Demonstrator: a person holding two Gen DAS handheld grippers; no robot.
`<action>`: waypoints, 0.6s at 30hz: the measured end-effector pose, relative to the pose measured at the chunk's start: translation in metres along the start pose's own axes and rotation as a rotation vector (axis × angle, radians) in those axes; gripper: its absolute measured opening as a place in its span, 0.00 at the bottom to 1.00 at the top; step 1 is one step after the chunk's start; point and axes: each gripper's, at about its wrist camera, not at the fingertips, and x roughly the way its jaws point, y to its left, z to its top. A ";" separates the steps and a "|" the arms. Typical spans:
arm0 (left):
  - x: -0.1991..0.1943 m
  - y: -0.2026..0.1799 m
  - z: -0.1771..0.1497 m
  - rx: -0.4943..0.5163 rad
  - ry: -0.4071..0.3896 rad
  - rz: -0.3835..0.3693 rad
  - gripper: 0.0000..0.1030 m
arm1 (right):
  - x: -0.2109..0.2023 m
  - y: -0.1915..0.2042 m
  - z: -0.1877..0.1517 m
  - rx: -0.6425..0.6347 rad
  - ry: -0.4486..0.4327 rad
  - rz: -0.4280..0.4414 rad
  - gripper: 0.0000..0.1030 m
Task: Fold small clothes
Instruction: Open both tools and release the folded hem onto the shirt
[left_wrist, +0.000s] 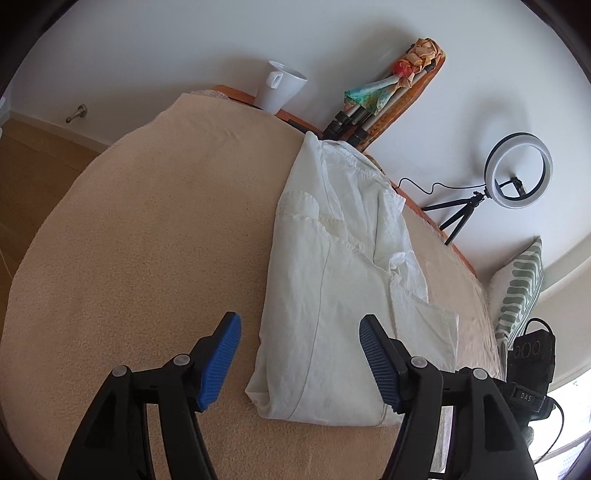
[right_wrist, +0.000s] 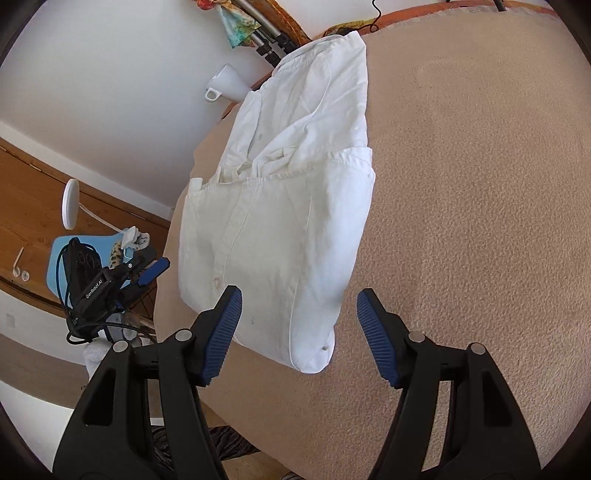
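Note:
A white button shirt (left_wrist: 343, 280) lies folded into a long narrow strip on the beige towel-covered table (left_wrist: 147, 229). My left gripper (left_wrist: 300, 363) is open and empty, hovering just above the shirt's near end, one blue pad on each side of it. The shirt also shows in the right wrist view (right_wrist: 280, 206). My right gripper (right_wrist: 298, 336) is open and empty, over the opposite end of the shirt. The left gripper (right_wrist: 147, 273) shows at the table's edge in the right wrist view, and the right gripper's body (left_wrist: 532, 365) in the left wrist view.
A white mug (left_wrist: 280, 86) and a tripod bundle with a coloured cloth (left_wrist: 373, 99) stand at the table's far edge. A ring light (left_wrist: 517, 175) on a small tripod and a striped cushion (left_wrist: 517, 291) stand beside the table. A blue chair (right_wrist: 85, 258) stands below the table.

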 end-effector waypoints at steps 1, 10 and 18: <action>0.004 -0.003 0.000 0.012 0.005 0.004 0.66 | 0.003 0.004 0.001 -0.015 0.000 -0.014 0.66; 0.018 -0.027 -0.003 0.129 0.008 0.066 0.66 | 0.021 0.045 -0.005 -0.249 -0.034 -0.266 0.63; 0.024 -0.034 -0.002 0.197 0.019 0.082 0.37 | 0.025 0.063 -0.014 -0.390 -0.081 -0.367 0.29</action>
